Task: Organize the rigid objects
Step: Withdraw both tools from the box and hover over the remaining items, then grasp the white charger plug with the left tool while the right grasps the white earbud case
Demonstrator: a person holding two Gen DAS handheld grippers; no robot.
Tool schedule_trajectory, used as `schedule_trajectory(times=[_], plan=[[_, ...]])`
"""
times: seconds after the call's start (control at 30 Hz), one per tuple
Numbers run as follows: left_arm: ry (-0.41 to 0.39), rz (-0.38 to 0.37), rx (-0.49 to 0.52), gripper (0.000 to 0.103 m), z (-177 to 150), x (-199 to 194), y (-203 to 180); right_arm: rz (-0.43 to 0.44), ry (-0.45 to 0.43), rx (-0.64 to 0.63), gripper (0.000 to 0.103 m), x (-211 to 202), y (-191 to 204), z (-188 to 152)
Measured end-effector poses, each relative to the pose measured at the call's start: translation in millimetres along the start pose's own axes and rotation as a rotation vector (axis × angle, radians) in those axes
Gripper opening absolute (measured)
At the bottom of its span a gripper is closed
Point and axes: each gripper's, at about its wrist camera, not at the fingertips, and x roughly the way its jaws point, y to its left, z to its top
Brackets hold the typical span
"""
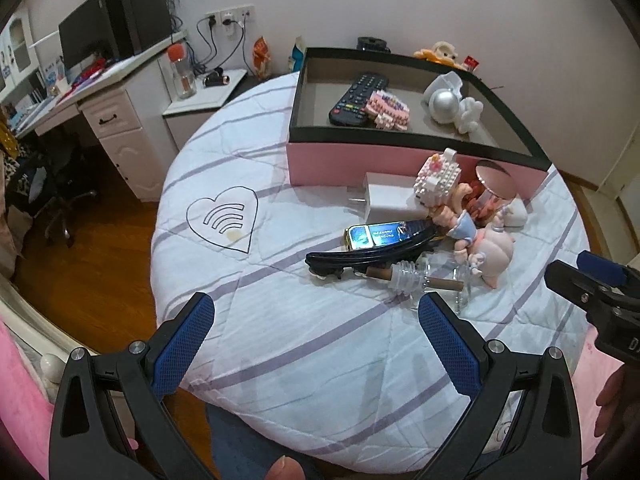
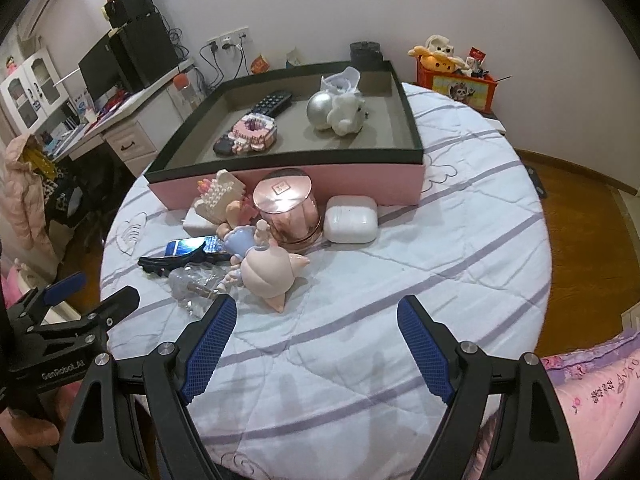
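Both wrist views look forward over the bed (image 1: pixel 320 360), sharing the pink box (image 2: pixel 280 184).

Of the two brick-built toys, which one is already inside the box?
The pink flat brick model, lying beside the remote. The white brick model stands outside, against the box front wall.

A plain pale wall (image 1: pixel 360 0) fills the upper part of both views, with a row of sockets (image 1: pixel 229 19) at upper centre and black cables hanging from them. At upper left stands a white desk (image 1: pixel 116 116) with drawers, carrying a dark monitor (image 1: pixel 86 36) and a black speaker (image 1: pixel 138 12). Beside it is a low white side table (image 1: pixel 208 96). A dark office chair (image 1: pixel 60 196) sits at left on the brown wood floor (image 1: pixel 88 276). A white cabinet (image 2: pixel 30 88) with glass doors shows at far left in the right view.
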Motion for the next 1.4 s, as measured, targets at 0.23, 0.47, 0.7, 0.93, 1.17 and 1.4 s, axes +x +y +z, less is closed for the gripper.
schedule_trajectory(times=[0.23,0.47,0.7,0.93,1.17,1.4], plan=[[0.010,-0.011,-0.009,0.103,9.7,13.7,1.1,-0.036,0.010,0.053,0.084,22.4,-17.2,12.5],[0.011,-0.017,0.002,0.103,27.3,28.3,-7.8,-0.065,0.010,0.080,0.084,44.2,-34.7,29.9],[0.019,-0.014,0.008,0.103,47.0,49.8,-15.7,-0.080,0.029,0.046,0.084,66.0,-34.9,43.2],[0.040,-0.036,0.036,0.103,53.1,67.3,-26.8,-0.083,0.033,0.033,0.083,77.0,-39.9,46.0],[0.059,-0.077,0.030,0.103,54.4,79.1,-29.7,-0.100,0.029,0.002,0.081,83.7,-36.8,47.4],[0.031,-0.100,0.021,0.103,55.1,83.9,-33.0,-0.130,0.016,-0.013,0.077,84.7,-31.8,46.0]])
